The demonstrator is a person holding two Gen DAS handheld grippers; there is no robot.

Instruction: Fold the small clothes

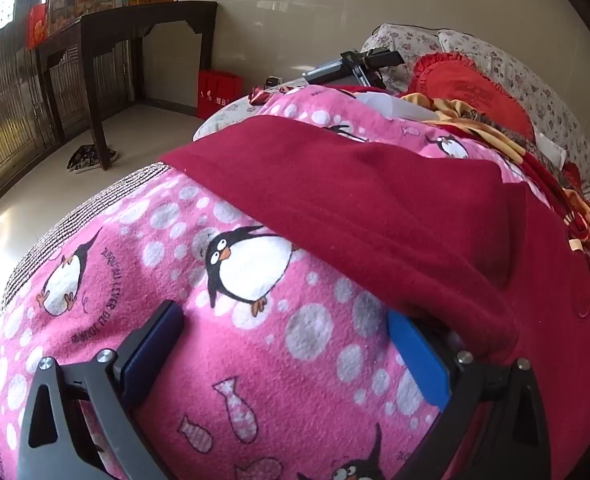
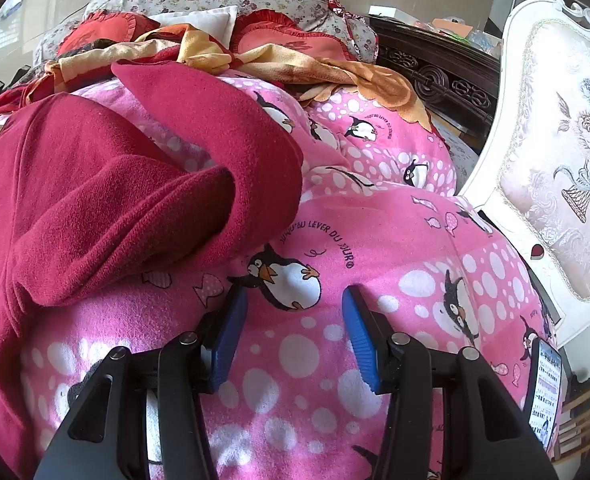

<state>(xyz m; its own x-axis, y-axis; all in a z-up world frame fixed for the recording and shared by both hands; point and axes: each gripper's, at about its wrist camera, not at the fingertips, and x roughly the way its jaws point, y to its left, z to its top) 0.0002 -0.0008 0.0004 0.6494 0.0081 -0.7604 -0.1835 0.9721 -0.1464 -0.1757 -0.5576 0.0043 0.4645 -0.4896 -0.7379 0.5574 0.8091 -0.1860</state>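
Claws both stand open and empty over a pink penguin blanket [image 1: 279, 360]: the left claw [image 1: 287, 348] spread wide, the right claw [image 2: 293, 336] narrower. Between them lies a dark red fleece garment [image 2: 95, 200], sleeve [image 2: 231, 128] curled back over its body.

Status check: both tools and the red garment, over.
Left tool open, empty, at the edge of the red garment. Right tool open, empty, over the pink penguin blanket. Garment sleeve still curled, unfolded. Nothing blocking.
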